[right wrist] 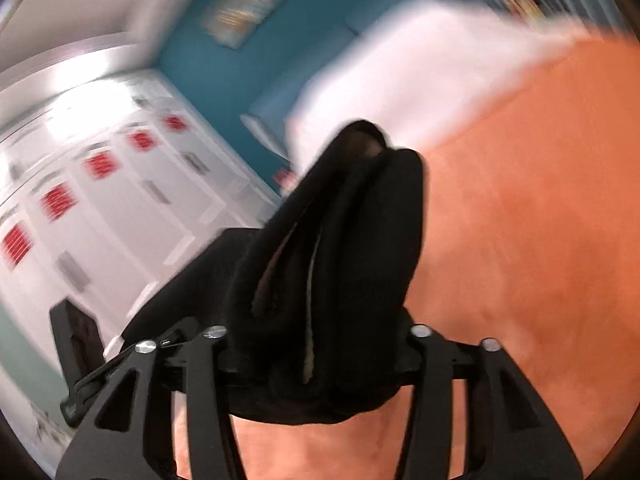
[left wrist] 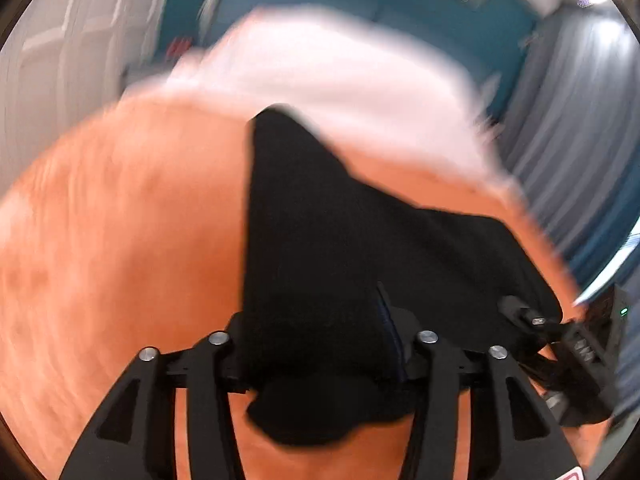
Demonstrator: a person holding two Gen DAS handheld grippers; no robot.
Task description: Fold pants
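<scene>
The black pants (left wrist: pixel 320 232) hang lifted above an orange bed cover (left wrist: pixel 120 240). My left gripper (left wrist: pixel 324 360) is shut on one end of the cloth, which drapes over and hides its fingertips. The right gripper shows at the right edge of the left wrist view (left wrist: pixel 560 332), holding the same cloth. In the right wrist view my right gripper (right wrist: pixel 316 364) is shut on a bunched, folded stack of the pants (right wrist: pixel 352 240); cloth covers its fingertips. The left gripper shows at the lower left of that view (right wrist: pixel 80 360). Both views are motion-blurred.
A white pillow or sheet (left wrist: pixel 328 64) lies at the far end of the orange cover (right wrist: pixel 540 220). Behind are a teal wall (right wrist: pixel 224 72), white lockers with red labels (right wrist: pixel 100 200) and grey curtains (left wrist: pixel 572 140).
</scene>
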